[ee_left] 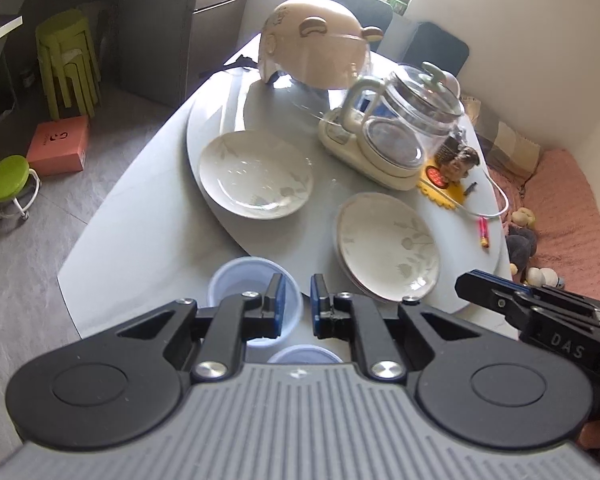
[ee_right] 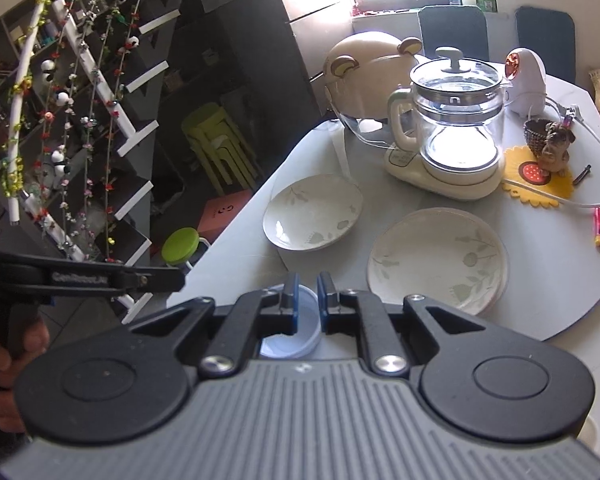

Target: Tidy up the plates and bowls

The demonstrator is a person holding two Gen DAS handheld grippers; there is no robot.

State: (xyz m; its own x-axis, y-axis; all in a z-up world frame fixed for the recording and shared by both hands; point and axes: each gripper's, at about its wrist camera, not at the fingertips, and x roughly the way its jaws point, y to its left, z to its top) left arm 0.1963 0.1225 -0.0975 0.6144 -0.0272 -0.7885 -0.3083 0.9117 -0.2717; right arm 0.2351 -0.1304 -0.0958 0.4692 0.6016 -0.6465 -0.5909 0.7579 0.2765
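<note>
Left wrist: second bowl [ee_left: 305,354] half-hidden

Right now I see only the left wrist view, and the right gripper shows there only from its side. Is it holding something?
Observer: No. In the right wrist view the right gripper holds nothing. Its jaws stand a narrow gap apart, and a pale blue bowl shows beyond them.
Operator: Is anything hidden behind the glass kettle?
Observer: Yes. A white appliance with a copper-coloured disc on its front stands behind it on the table.
</note>
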